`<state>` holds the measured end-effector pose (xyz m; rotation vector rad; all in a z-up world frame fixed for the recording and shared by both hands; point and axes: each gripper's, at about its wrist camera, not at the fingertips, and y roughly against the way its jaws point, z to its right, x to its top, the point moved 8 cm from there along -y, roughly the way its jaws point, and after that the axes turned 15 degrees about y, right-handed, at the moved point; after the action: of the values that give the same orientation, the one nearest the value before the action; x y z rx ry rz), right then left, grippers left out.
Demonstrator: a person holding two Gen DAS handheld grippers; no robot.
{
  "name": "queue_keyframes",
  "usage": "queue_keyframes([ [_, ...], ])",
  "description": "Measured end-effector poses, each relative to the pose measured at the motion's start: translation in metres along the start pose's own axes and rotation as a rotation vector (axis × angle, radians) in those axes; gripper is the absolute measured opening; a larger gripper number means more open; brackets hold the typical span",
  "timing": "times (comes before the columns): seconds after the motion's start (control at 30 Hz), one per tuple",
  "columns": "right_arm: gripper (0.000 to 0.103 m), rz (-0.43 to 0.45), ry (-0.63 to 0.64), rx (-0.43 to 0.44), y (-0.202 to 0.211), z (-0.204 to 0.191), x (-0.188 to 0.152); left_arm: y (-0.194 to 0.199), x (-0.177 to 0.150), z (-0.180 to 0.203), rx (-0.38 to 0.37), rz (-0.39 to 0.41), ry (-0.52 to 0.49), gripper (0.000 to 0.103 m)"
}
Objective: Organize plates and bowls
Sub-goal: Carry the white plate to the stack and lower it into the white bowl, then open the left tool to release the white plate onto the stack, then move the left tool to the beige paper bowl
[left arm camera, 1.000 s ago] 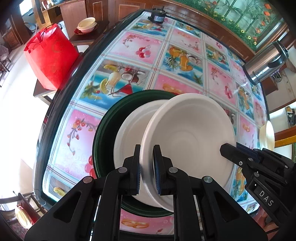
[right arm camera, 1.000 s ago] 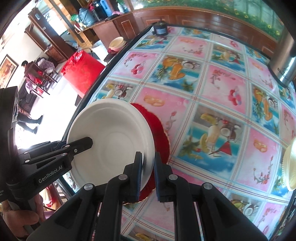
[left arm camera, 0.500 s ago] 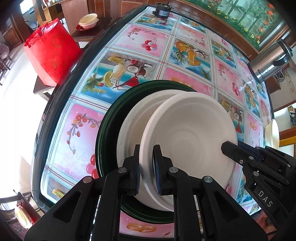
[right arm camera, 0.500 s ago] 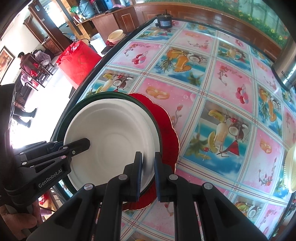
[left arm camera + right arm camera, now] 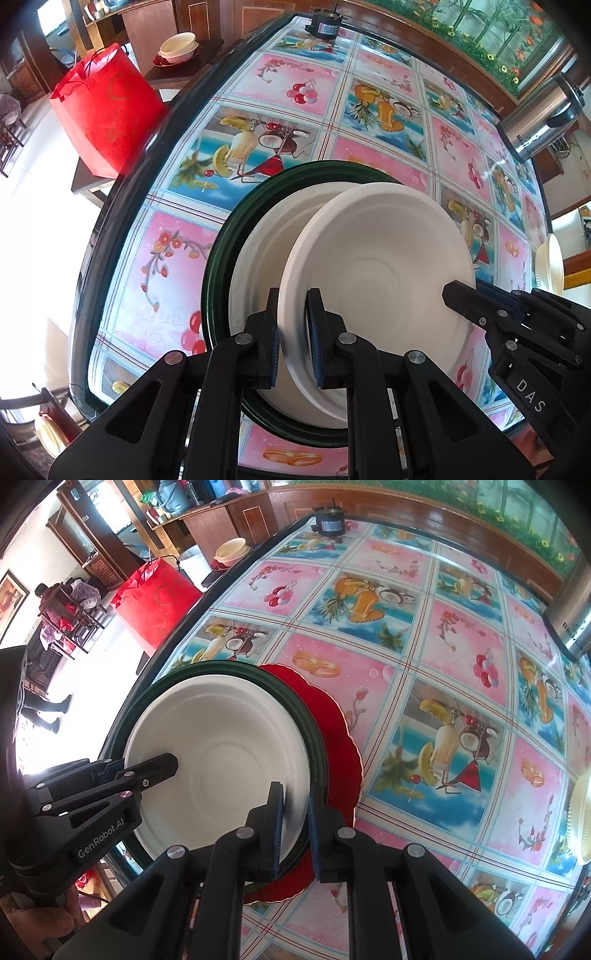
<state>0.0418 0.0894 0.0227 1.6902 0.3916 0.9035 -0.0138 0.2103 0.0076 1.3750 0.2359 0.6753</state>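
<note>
And down it comes: since a second ago we have lowered the white plate [image 5: 376,291] toward the stack, and the dark green plate [image 5: 314,734], which the white plate hid from the right wrist view then, now rings it on that side.

Both grippers have the same plate. Our left gripper [image 5: 291,339] has its jaws nearly closed on the near rim, and our right gripper [image 5: 295,823] has its jaws pinched on the opposite rim. The plate sits tilted between them, just above a second white plate [image 5: 258,266] already nested in the green one. A red scalloped plate [image 5: 340,738] lies under the green one, poking out beyond the right jaws.

We judge this plate light and fairly stiff, moulded pulp or foam by the matte look, so it should not shatter but could flex or crease if squeezed hard. The raised rim is the place to hold it, as we do now; the smooth centre offers nothing to pinch.

Ahead of the jaws the counter [image 5: 388,155] wears a glossy fruit-print cover, likely slick. Further off stand a steel flask [image 5: 539,118], a small motor [image 5: 325,26], a red bag [image 5: 107,110] to the left and bowls [image 5: 177,46] on a side table.
</note>
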Motion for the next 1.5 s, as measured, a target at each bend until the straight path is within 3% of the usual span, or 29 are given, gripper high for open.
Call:
queue_keyframes([
  [0.37, 0.013, -0.007, 0.000, 0.009, -0.004, -0.001, -0.002, 0.006, 0.000, -0.002, -0.007, 0.006, -0.012, 0.014],
  [0.5, 0.014, -0.007, -0.001, 0.010, -0.004, -0.001, -0.002, 0.010, 0.001, -0.004, 0.001, 0.020, -0.019, 0.022],
  [0.73, 0.014, -0.001, -0.005, 0.009, -0.004, -0.001, -0.002, 0.015, 0.003, -0.004, -0.005, 0.029, -0.017, 0.023],
  [0.87, 0.014, 0.007, -0.001, 0.009, -0.003, -0.003, -0.001, 0.025, 0.006, -0.003, 0.000, 0.059, -0.031, 0.030],
  [0.97, 0.014, 0.014, 0.004, 0.005, 0.001, -0.004, -0.001, 0.034, 0.008, -0.003, 0.009, 0.090, -0.039, 0.043],
  [1.37, 0.017, 0.083, -0.003, -0.008, 0.031, -0.002, 0.002, 0.055, 0.017, 0.012, 0.000, 0.155, -0.068, 0.043],
  [1.5, 0.026, 0.101, -0.029, -0.027, 0.042, 0.011, -0.005, 0.054, 0.014, 0.032, -0.017, 0.154, -0.097, 0.043],
])
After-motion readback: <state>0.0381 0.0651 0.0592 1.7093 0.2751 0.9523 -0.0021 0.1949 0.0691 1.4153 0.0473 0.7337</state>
